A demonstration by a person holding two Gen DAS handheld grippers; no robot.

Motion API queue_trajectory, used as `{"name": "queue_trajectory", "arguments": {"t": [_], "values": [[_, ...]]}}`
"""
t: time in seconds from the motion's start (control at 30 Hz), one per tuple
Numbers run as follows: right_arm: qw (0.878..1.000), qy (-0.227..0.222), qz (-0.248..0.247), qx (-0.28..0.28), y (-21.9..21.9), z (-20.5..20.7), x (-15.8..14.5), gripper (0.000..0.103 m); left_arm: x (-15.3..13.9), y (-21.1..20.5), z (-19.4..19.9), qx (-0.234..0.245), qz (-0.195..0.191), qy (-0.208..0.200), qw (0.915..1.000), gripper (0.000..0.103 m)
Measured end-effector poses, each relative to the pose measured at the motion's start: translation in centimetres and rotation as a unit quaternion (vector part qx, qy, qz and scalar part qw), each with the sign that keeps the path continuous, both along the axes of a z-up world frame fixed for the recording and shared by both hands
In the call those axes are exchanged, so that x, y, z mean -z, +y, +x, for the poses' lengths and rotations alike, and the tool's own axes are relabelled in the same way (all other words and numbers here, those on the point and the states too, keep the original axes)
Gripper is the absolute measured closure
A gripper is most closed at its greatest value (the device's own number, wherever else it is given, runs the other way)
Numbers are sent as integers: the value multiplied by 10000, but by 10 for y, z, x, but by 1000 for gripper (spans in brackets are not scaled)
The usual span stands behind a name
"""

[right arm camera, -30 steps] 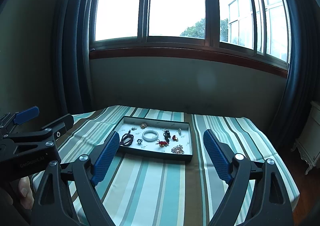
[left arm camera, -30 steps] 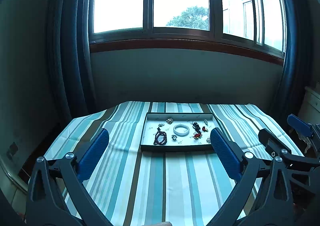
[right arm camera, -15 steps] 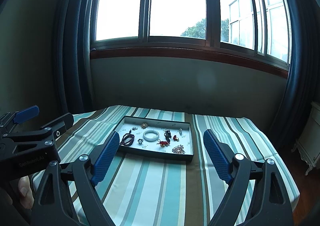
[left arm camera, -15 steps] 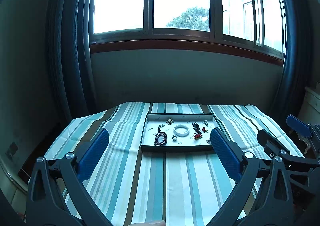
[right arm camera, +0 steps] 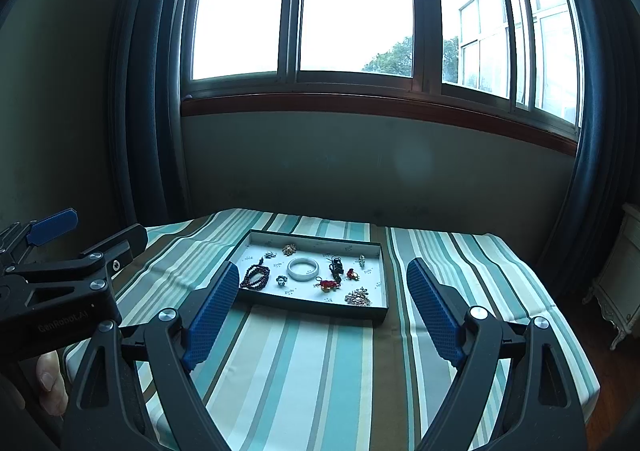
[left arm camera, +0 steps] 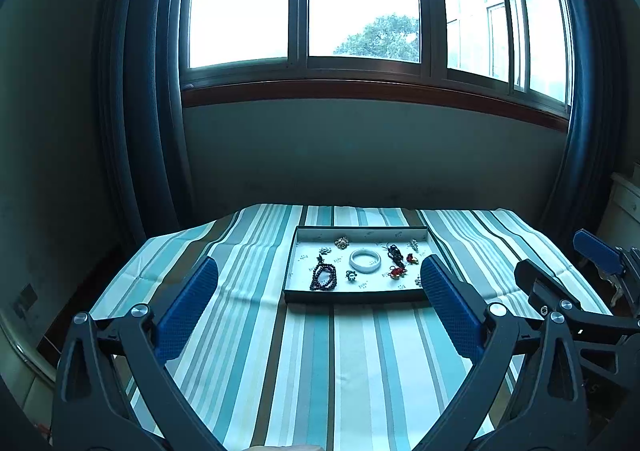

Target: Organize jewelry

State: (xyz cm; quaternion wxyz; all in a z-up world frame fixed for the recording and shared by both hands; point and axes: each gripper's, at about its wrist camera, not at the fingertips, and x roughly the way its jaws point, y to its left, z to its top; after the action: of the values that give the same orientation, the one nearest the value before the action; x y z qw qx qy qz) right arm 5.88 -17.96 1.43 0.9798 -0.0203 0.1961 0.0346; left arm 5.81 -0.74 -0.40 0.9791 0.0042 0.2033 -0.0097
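Note:
A shallow dark-rimmed tray with a white floor sits on the striped table. In it lie a white bangle, a dark red bead bracelet, a red charm, a black cord piece and several small brooches. My left gripper hovers open short of the tray's near edge, nothing between its blue pads. My right gripper is open too, held back from the tray and empty. Each gripper shows at the side of the other's view.
A blue, teal and brown striped cloth covers the table. A wall with a wide window and dark curtains stands behind it. A pale cabinet is at the right. A person's fingers show at the lower left of the right wrist view.

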Motion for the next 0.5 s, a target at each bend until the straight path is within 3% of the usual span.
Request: {"name": "queue_trajectory", "arguments": {"t": [0.5], "values": [[10000, 6, -1, -7, 0, 0, 0, 18, 0, 0, 0, 12, 4, 7, 10000, 2]]}}
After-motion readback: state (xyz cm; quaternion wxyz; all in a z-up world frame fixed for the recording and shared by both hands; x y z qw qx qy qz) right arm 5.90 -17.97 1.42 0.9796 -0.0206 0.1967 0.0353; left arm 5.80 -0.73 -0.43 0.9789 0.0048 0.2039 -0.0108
